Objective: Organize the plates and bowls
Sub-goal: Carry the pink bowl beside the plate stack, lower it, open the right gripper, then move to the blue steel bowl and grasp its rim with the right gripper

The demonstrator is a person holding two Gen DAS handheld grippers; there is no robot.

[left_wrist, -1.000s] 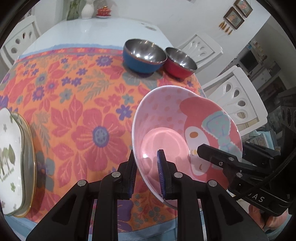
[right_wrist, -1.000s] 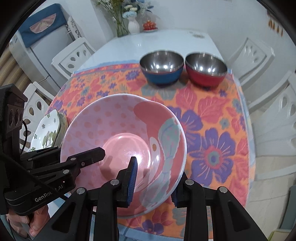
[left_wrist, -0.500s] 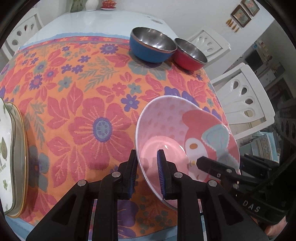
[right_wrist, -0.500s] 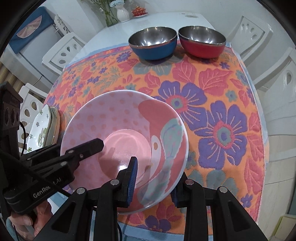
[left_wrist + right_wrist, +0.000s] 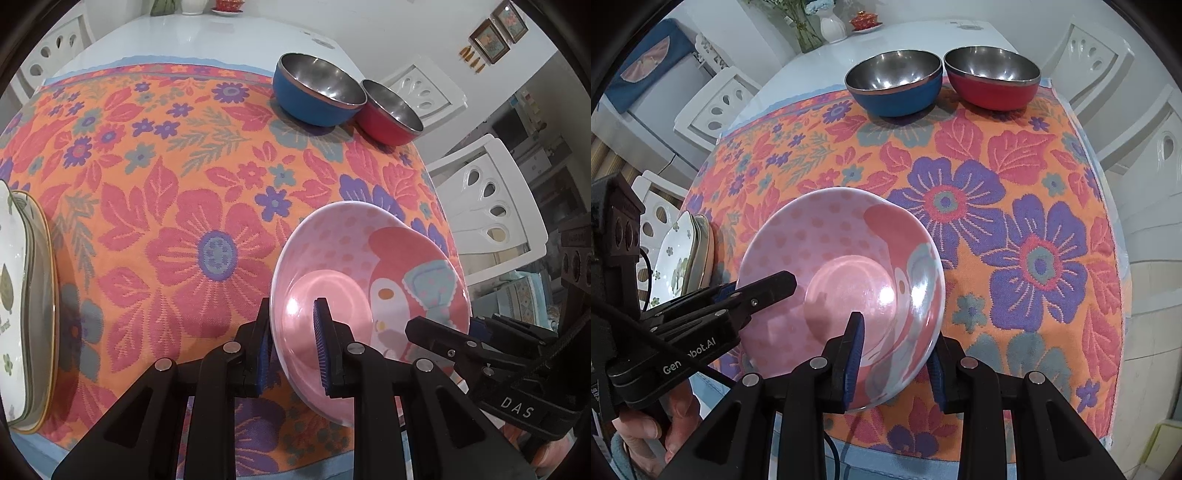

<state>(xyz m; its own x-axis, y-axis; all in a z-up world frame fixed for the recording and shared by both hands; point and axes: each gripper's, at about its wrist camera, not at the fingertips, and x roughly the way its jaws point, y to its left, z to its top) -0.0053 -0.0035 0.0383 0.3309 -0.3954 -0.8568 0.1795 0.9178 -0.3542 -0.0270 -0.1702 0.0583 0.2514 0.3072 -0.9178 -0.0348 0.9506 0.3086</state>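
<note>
A pink cartoon bowl (image 5: 354, 266) (image 5: 827, 251) is held tilted over the near edge of the floral cloth. My left gripper (image 5: 291, 332) is shut on its left rim, one blue pad inside and one outside. It shows in the right wrist view as the left gripper (image 5: 768, 288). My right gripper (image 5: 895, 354) is shut on the opposite rim and appears as the right gripper (image 5: 443, 332) in the left wrist view. A blue steel bowl (image 5: 314, 99) (image 5: 894, 88) and a red steel bowl (image 5: 388, 118) (image 5: 993, 85) stand side by side at the far edge of the cloth.
A stack of white leaf-print plates (image 5: 22, 295) (image 5: 687, 258) lies at the cloth's left edge. White chairs (image 5: 491, 206) stand along the table's right side. A vase (image 5: 833, 26) and a small red dish sit at the far end of the white table (image 5: 192, 40).
The pink bowl has sunk lower in both views and lies a little flatter over the cloth. Both grippers keep the same hold on its rim.
</note>
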